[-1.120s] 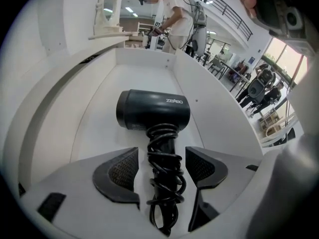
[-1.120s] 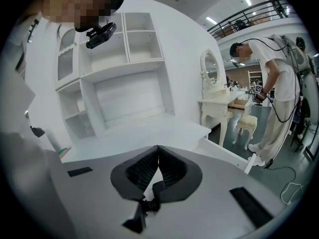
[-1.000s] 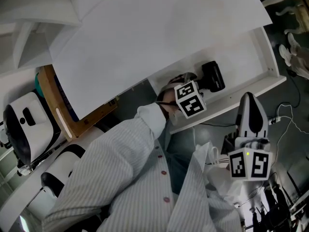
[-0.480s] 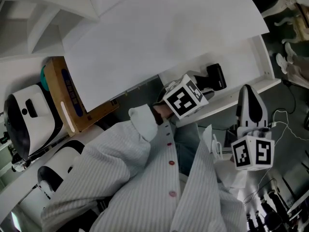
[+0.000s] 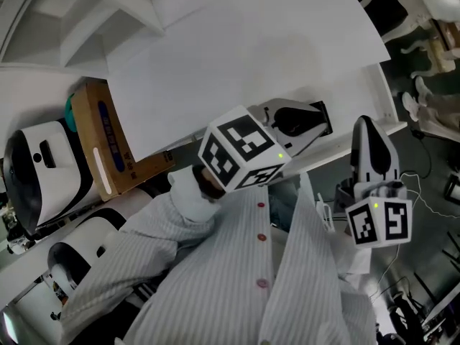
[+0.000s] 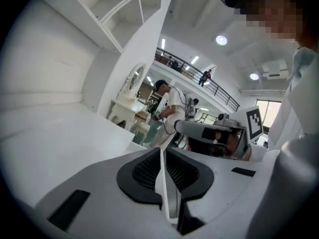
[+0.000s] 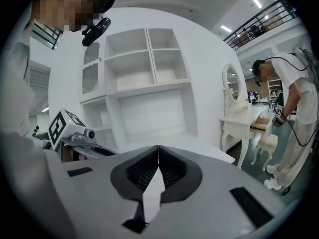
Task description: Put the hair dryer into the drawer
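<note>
The hair dryer (image 5: 325, 115) is seen in the open drawer (image 5: 384, 110), just beyond the left gripper (image 6: 161, 151) jaws, which have just been closing on nothing. The right gripper (image 7: 158, 148) is closed, empty. Placing is judged done.

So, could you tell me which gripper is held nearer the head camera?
The left gripper: its marker cube looks far larger than the right gripper's. Its jaws have just been closing, empty.
</note>
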`<control>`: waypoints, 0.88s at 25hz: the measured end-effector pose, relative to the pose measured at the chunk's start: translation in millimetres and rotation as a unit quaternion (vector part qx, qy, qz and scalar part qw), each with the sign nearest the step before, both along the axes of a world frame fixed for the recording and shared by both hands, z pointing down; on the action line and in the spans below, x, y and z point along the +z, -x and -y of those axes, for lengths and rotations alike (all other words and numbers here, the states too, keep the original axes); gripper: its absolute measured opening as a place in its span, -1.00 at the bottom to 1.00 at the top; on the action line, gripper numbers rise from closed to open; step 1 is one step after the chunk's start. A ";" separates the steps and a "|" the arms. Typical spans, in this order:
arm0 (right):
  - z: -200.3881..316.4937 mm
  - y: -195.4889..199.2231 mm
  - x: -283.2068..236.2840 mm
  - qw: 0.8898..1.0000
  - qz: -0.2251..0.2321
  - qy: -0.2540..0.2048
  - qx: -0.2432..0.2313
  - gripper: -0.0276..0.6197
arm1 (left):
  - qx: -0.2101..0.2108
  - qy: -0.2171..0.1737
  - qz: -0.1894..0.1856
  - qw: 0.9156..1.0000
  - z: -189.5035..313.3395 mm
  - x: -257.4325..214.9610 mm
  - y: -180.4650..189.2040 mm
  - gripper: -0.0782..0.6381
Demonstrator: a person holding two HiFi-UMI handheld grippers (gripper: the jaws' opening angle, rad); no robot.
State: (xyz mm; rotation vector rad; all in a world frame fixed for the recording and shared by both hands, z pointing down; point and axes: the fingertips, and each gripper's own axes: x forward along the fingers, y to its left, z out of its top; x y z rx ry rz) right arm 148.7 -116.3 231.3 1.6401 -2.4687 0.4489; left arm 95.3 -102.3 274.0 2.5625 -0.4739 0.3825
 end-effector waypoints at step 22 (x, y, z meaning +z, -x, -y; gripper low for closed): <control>-9.2 38.2 -35.5 0.998 0.000 -0.034 -0.053 -0.88 | -0.014 -0.051 -0.051 0.997 -5.9 -62.3 21.8 -0.76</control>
